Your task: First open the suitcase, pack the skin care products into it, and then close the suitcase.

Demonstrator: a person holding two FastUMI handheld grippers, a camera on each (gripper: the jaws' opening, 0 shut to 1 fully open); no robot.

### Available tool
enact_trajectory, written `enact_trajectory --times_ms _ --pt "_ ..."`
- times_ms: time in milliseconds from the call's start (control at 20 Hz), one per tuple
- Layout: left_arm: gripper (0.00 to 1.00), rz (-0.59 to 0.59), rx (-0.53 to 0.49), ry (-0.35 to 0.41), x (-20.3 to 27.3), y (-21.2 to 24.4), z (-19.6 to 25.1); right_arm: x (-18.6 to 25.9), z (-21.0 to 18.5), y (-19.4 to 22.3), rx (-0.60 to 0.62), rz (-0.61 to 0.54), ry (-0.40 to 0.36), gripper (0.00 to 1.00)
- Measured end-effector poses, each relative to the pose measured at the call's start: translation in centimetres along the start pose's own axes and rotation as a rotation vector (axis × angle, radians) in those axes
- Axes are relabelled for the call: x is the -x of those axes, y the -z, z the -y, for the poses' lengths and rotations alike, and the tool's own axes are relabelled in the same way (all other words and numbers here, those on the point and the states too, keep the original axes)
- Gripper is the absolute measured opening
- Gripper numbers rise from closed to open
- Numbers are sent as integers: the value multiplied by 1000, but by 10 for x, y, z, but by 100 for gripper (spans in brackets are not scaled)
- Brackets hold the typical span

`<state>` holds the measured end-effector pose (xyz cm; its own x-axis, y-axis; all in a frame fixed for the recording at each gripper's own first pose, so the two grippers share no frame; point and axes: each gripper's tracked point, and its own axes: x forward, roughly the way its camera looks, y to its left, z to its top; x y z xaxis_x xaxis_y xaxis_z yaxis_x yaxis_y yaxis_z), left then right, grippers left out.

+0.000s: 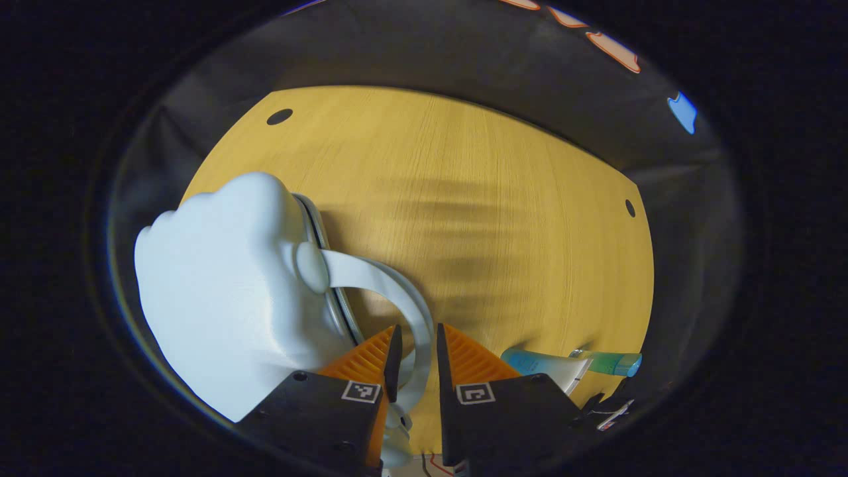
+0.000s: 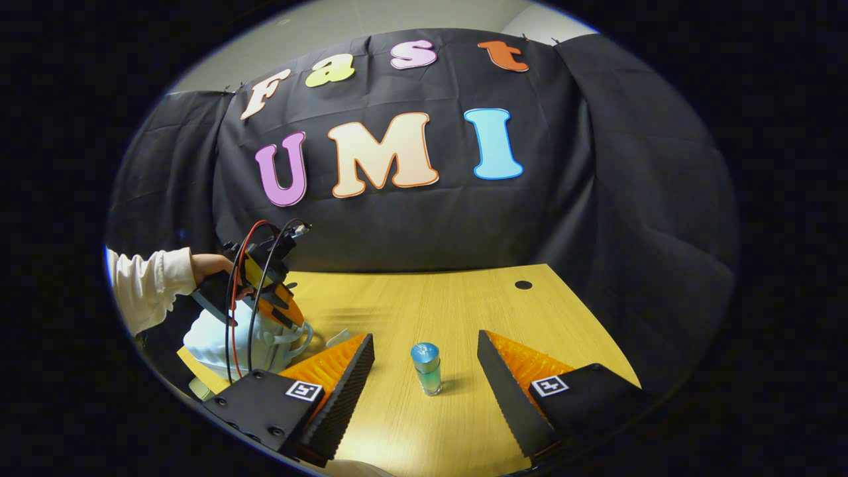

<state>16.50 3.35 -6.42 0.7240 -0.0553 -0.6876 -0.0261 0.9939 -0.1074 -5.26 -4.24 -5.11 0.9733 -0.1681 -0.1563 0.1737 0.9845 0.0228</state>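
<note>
The suitcase (image 1: 218,291) lies on the counter (image 1: 503,218), its handle (image 1: 397,291) pinched by the left hand-held gripper (image 1: 416,344); the right hand-held gripper (image 2: 424,358) is spread around a small bottle (image 2: 427,368).

The suitcase (image 1: 218,291) lies at the left of the left gripper view on the tabletop (image 1: 464,199), a tube (image 1: 570,363) at lower right. In the right gripper view a small bottle (image 2: 426,368) stands at lower centre, the suitcase far left.
</note>
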Motion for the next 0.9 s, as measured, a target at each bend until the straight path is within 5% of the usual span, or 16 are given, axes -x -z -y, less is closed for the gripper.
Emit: enact_trajectory --times_ms 300,650,900 --pt "11 -40 33 -13 -13 2 -5 -1 0 1 15 -8 4 98" --pt "12 -81 -29 -62 -18 2 -4 -1 -9 3 15 -10 -18 98" --pt "23 -113 -95 -107 -24 3 -2 3 -7 8 10 -15 -8 98"
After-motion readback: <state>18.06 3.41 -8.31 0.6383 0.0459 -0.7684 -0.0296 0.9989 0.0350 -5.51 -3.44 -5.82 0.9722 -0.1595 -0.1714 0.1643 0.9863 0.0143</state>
